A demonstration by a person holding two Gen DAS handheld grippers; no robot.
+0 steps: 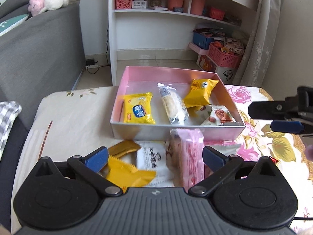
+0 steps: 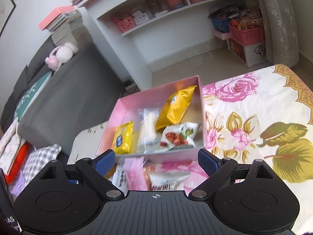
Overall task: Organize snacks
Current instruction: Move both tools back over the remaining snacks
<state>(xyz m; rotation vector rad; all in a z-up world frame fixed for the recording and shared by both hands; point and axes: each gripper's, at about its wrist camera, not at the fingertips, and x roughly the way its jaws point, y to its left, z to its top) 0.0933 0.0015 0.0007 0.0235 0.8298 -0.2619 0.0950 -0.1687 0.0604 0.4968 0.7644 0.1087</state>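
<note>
A pink box (image 1: 125, 82) on the table holds several snacks: a yellow cracker pack (image 1: 138, 110), a clear rice-cake pack (image 1: 173, 105), a yellow pouch (image 1: 200, 92) and a white nut pack (image 1: 215, 116). The box also shows in the right wrist view (image 2: 125, 105). In front of it lie loose snacks: a pink pack (image 1: 190, 152), a white pack (image 1: 152, 158) and a yellow wrapper (image 1: 129, 172). My left gripper (image 1: 155, 156) is open above these loose snacks. My right gripper (image 2: 156, 160) is open above a pink pack (image 2: 135, 174); it also shows at the right in the left wrist view (image 1: 277, 117).
The table wears a floral cloth (image 2: 254, 117). A grey sofa (image 1: 39, 54) stands at the left. A white shelf (image 1: 156, 15) with baskets stands behind the table. A checked cloth (image 1: 7, 117) lies at the table's left edge.
</note>
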